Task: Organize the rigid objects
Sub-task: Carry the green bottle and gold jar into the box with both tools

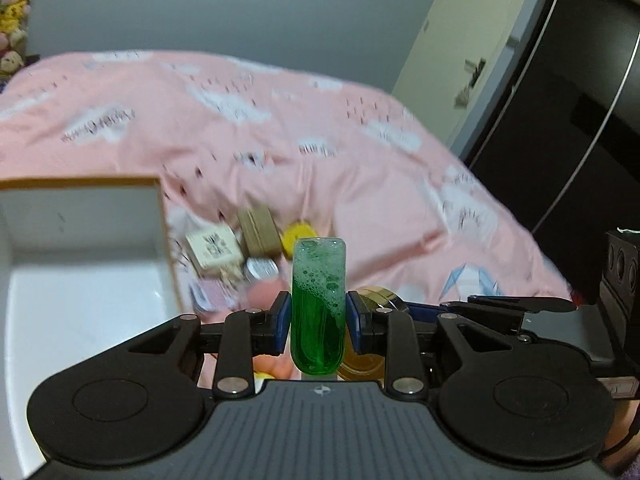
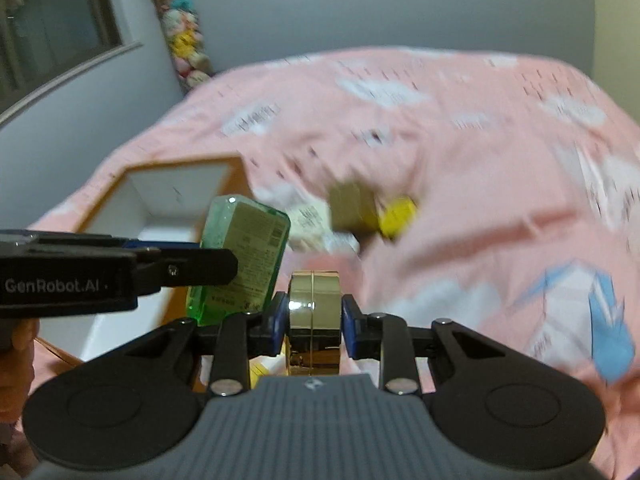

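Observation:
My left gripper (image 1: 318,320) is shut on a clear bottle of foamy green liquid (image 1: 318,308), held above the bed. The bottle (image 2: 240,256) also shows in the right wrist view, with its label facing me. My right gripper (image 2: 314,322) is shut on a shiny gold round jar (image 2: 314,312), just right of the left gripper; the jar (image 1: 376,300) shows in the left wrist view too. An open cardboard box with a white inside (image 1: 80,240) lies on the bed to the left (image 2: 176,192).
A small pile lies on the pink bedspread (image 1: 280,120) beside the box: a cream carton (image 1: 214,246), a brown box (image 1: 260,230), a yellow object (image 1: 298,236), a silver tin (image 1: 262,268). A dark wardrobe (image 1: 580,120) stands on the right.

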The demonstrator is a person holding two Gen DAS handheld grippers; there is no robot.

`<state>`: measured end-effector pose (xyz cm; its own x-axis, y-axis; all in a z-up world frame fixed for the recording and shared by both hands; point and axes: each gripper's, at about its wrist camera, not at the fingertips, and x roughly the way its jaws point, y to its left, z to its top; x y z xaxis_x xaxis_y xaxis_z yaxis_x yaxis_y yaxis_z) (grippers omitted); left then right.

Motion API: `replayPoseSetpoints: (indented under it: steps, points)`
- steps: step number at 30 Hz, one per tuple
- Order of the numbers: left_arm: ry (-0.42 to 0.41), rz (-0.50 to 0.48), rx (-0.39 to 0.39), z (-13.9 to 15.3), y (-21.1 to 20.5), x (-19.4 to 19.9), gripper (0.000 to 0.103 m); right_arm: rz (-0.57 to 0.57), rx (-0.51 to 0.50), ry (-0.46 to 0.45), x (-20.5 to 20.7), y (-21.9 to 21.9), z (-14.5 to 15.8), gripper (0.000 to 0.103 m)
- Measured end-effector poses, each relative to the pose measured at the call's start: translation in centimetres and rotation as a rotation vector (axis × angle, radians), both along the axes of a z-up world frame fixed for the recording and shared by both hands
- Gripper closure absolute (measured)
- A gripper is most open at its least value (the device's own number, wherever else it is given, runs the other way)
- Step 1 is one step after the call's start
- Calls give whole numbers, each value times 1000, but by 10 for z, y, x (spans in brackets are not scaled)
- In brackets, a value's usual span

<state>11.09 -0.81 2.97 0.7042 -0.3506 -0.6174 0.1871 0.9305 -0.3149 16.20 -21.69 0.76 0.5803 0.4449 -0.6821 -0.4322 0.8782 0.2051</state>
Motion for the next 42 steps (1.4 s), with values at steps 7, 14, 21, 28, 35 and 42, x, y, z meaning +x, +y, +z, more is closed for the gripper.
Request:
replayPoseSetpoints:
  steps: [7,14,21,28,35,42]
  points:
    - [-58,154,26,24,54,-17,71,152,17,-98,-4,57,39,76]
    - [35,277,87,-3,100,-14,71,355,-70,-132,-8,127,43,76]
    - [148,286,154,-45,113,-12,71,538,-239,-47,-13,177,12,76]
    - [234,267,157,-72,117,-6,71,636,-335,94,-2,197,-24,76]
    - [277,259,152,-83,121,-6,71,709,-371,255,8,211,-51,76]
    - [314,268,127,-91,129,-4,71,775,-460,279,13,224,-63,76]
